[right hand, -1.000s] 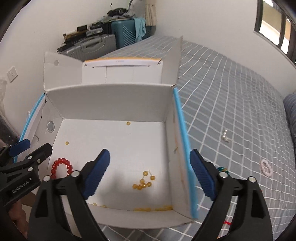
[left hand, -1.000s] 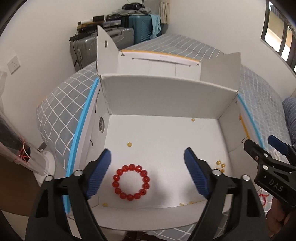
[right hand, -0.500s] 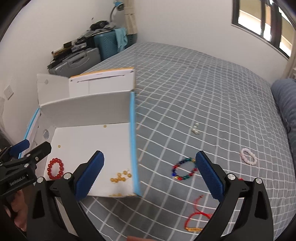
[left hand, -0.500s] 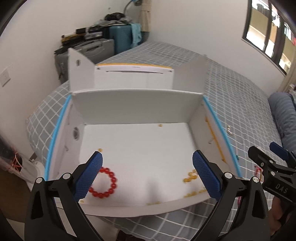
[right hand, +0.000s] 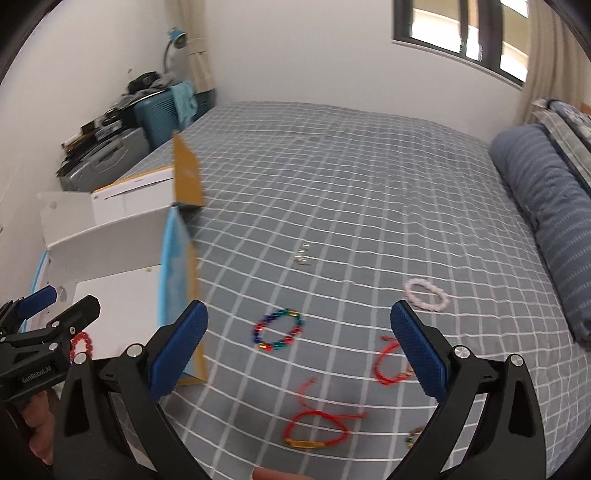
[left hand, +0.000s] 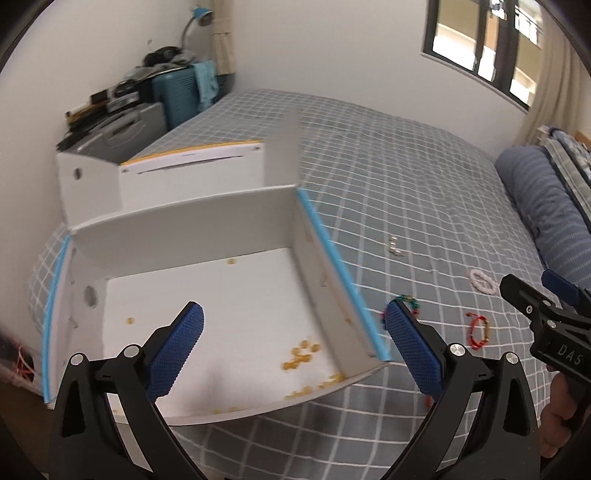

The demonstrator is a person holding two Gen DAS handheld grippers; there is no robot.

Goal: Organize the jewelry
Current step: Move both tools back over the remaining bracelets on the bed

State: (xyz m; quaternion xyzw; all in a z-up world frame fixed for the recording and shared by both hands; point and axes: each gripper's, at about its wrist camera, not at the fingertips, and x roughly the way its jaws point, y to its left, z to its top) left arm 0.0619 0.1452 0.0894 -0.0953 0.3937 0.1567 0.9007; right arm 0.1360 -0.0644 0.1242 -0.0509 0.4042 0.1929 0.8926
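A white cardboard box with blue-taped edges lies open on the grey checked bed. Loose yellow beads lie on its floor; a red bead bracelet shows in it in the right wrist view. My left gripper is open and empty over the box's right front corner. My right gripper is open and empty above the bedspread. Under it lie a multicoloured bead bracelet, two red cord bracelets, a pale pink bead bracelet and small silver pieces.
A blue striped bolster pillow lies along the bed's right side. Suitcases and clutter stand against the wall behind the box. The box's side flap stands upright. A window is on the far wall.
Both grippers have swung right, away from the box interior. The red bead bracelet stays in the box and has left the left wrist view; the bracelets on the bedspread have come into view.
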